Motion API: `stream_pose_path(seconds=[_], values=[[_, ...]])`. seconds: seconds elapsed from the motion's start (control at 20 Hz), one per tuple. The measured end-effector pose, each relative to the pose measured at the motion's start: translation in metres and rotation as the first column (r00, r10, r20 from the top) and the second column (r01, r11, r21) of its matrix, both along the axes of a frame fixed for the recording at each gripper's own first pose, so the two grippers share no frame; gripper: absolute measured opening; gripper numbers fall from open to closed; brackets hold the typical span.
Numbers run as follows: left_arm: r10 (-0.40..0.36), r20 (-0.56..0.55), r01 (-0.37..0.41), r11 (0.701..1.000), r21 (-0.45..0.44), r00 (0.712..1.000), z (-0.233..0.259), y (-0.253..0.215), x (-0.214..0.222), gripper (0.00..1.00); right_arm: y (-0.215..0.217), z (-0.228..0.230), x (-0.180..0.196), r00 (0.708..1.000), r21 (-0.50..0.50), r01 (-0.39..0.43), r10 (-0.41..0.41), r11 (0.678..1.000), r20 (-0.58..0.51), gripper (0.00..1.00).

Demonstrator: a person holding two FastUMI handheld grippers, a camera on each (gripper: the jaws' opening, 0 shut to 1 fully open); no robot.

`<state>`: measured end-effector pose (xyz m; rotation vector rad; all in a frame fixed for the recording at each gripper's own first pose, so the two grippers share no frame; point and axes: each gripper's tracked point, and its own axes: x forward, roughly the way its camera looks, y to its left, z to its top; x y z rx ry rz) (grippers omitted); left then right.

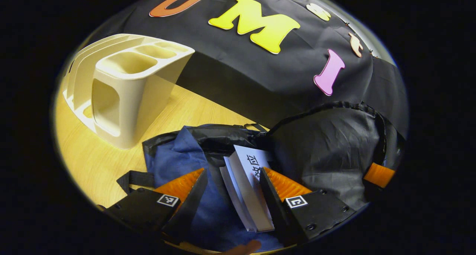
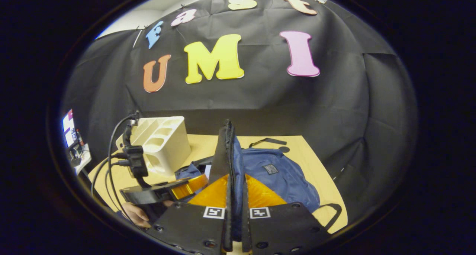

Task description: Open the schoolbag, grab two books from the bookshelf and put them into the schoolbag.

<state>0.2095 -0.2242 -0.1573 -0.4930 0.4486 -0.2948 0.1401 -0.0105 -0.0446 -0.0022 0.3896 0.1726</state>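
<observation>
Biggest risk here, I'd guess: the flap slips out of the right hand-held gripper and drops over the books, since it's only pinching a thin edge of the schoolbag and holding it up. The left hand-held gripper is spread, with the books between its fingers, leaning on one, sitting in the bag's mouth. The bookshelf stands well off on the desk.

Schoolbag: navy blue, black lining, lying flat just right of the cream bookshelf on the wooden table; top flap lifted upright, mouth open. Two white books stacked together, tilted, lower ends inside the bag's mouth. Bookshelf upright, its slots bare.
</observation>
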Motion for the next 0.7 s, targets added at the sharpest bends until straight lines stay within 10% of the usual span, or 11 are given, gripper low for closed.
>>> stream_pose_path(seconds=[0.55,0.7], values=[[0.104,0.173,-0.134,0.976,0.171,0.979,0.043,0.1,-0.082,0.89,-0.011,-0.015,-0.053,0.995,-0.025,0.1,-0.1,0.995,0.029,0.37],[0.124,0.255,-0.187,0.952,0.242,0.959,0.067,0.125,-0.11,0.88,-0.008,-0.008,-0.08,0.993,-0.023,0.088,-0.086,0.996,0.083,0.58]])
